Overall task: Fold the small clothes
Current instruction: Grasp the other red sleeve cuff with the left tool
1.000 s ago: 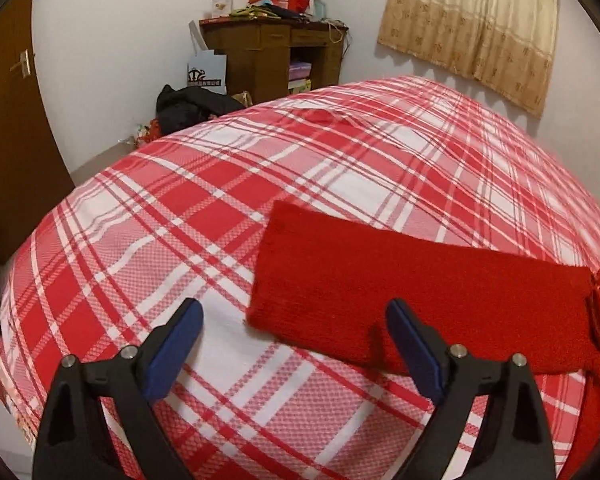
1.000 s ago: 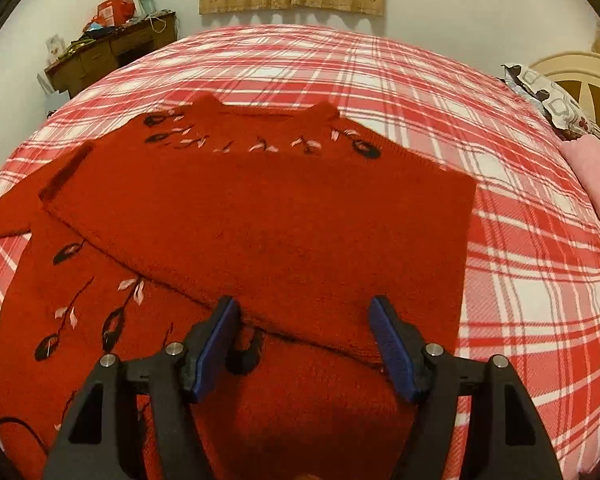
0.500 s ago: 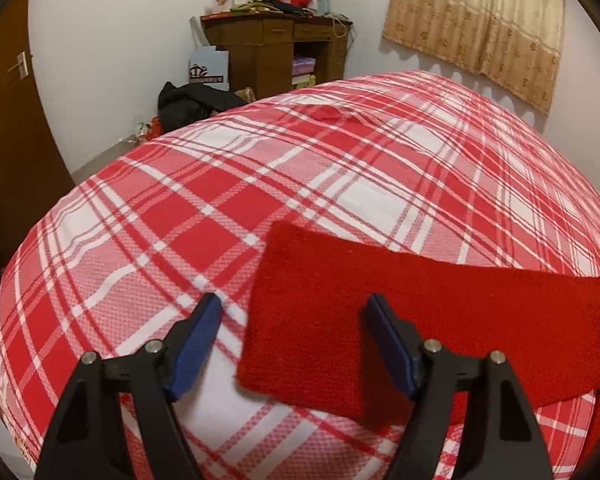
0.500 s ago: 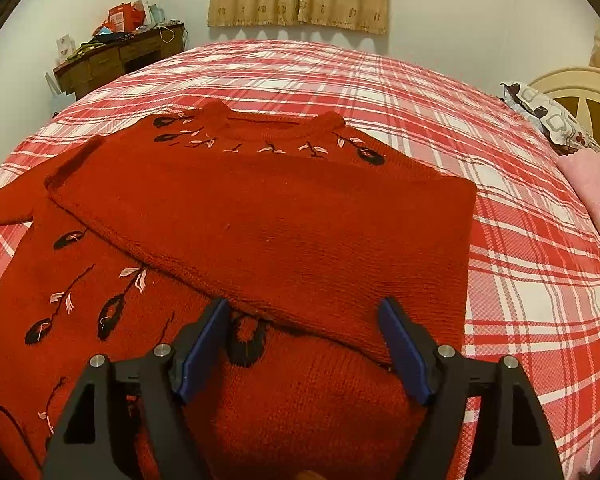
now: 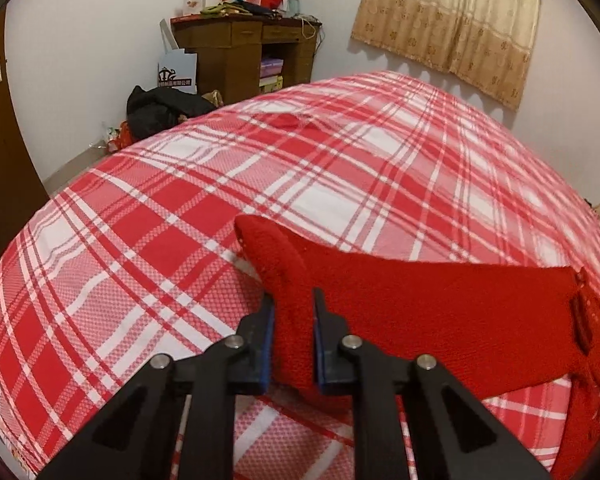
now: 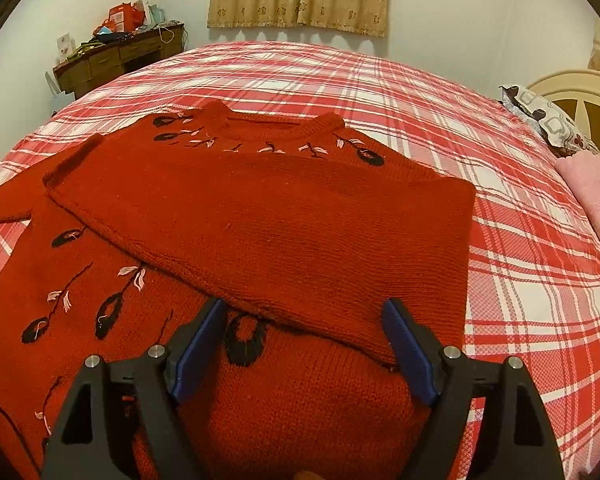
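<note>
A red knitted sweater with black and pink leaf embroidery lies on the red-and-white plaid bed. Its right side and sleeve are folded across the chest. The other sleeve stretches out over the bed in the left wrist view. My left gripper is shut on the cuff end of that sleeve, which bunches up between the blue pads. My right gripper is open and hovers just above the sweater's lower body, near the edge of the folded part.
A brown desk with clutter stands against the far wall, with a dark bag on the floor beside it. A curtain hangs behind the bed. A patterned pillow and pink blanket lie at the bed's right end.
My left gripper moved forward over the sleeve cuff and shut on it, lifting and bunching the cloth. My right gripper drew back slightly and stayed open.
</note>
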Demonstrator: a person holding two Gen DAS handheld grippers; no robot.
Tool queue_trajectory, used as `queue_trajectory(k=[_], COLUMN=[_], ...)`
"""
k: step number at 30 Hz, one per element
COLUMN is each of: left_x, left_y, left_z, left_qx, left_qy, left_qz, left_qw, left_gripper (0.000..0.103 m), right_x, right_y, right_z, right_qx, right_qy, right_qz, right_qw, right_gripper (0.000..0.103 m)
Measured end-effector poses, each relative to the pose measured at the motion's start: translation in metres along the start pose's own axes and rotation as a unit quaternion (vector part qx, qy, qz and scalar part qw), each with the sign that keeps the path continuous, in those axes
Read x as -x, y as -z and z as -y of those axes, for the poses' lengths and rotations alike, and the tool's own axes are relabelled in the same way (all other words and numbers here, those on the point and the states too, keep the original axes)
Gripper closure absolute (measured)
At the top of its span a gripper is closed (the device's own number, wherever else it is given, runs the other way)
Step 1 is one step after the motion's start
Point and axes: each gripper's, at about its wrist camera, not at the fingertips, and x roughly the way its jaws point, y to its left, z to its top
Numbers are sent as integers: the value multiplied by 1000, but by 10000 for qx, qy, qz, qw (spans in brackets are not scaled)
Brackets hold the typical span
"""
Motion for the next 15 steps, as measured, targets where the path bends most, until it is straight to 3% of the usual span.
queue_trajectory(k=[15], left_x=[70], left_y=[-35], left_z=[59], left_qx=[-325], left_qy=[793], left_qz=[587], left_qw=[9946], left_gripper=[87], right_x=[35], right_y=[2], right_z=[16], right_qx=[-187], right_qy=[-50], right_qz=[-13], right_qw=[9998], right_gripper=[20])
